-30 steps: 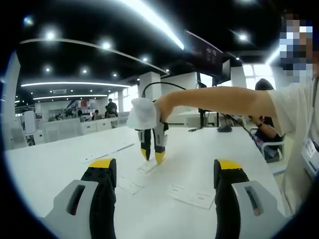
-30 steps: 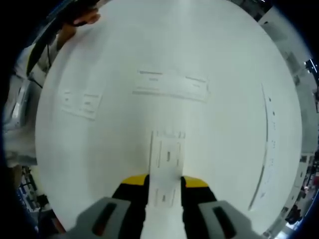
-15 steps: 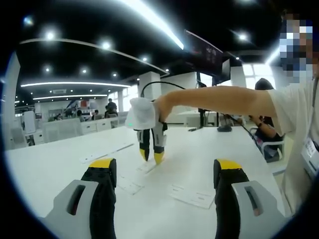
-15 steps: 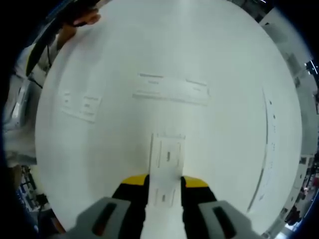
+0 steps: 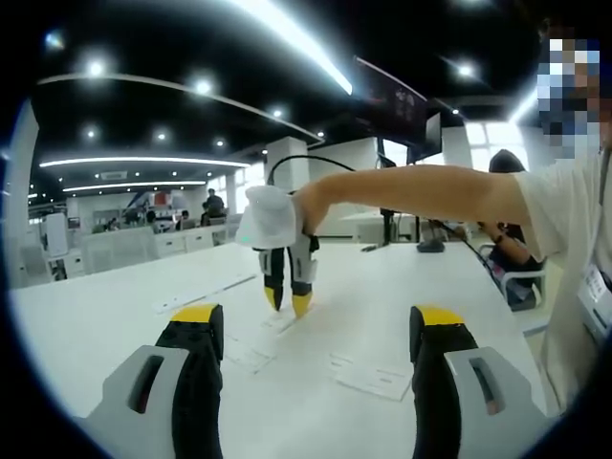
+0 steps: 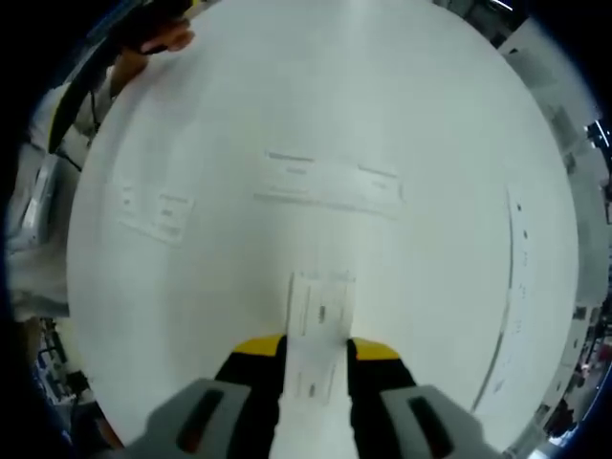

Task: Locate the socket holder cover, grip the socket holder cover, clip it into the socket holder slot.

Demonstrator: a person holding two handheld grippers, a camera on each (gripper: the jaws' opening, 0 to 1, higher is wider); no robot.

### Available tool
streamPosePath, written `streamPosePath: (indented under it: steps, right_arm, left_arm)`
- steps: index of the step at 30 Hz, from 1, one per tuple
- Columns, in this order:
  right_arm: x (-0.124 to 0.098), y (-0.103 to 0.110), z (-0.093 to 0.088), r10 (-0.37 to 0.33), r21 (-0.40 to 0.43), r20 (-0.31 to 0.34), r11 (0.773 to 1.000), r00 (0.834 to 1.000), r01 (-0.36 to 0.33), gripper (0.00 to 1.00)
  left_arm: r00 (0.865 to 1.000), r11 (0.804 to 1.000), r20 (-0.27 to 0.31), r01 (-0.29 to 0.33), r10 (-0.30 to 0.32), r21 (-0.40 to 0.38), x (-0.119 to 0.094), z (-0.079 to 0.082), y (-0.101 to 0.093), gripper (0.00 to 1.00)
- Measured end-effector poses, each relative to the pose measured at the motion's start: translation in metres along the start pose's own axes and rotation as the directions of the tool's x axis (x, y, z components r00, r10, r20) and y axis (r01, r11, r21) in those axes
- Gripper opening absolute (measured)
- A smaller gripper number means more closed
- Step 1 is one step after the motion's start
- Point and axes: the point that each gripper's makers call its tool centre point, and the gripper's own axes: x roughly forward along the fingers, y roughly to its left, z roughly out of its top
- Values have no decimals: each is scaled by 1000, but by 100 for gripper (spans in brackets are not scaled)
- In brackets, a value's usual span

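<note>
Socket holder cover, a flat white plastic plate (image 6: 317, 330), sits clamped in the right gripper (image 6: 316, 359) at lower centre; clipping into the long white slotted strip (image 6: 330, 182) at frame centre remains. Left gripper (image 5: 316, 330) jaws stand apart.

Seen in the left gripper view, the right gripper (image 5: 288, 301) has lifted slightly off the white table (image 5: 115, 306); the clamped socket holder cover (image 6: 316, 339) rises with it.
</note>
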Motion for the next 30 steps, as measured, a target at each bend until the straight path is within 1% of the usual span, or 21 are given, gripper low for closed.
streamPosePath:
  steps: [10,18,23,27,30]
  right_arm:
    - [1,0,0,-8,4,14,1000,1000,8,28]
    - [2,1,4,-7,9,33,1000,999,7,29]
    - [2,1,7,2,22,62,1000,998,-4,33]
    - [2,1,8,0,22,72,1000,997,-1,35]
    - [0,1,9,0,31,100,1000,995,-4,37]
  left_arm:
    - [1000,1000,2,-4,4,1,0,0,1,79]
    - [1000,1000,2,-3,3,-1,0,1,1,79]
    - [1000,1000,1,-2,2,-1,1,0,1,79]
    - [1000,1000,2,-2,2,-3,2,0,0,79]
    - [1000,1000,-2,-1,1,-3,2,-2,-1,79]
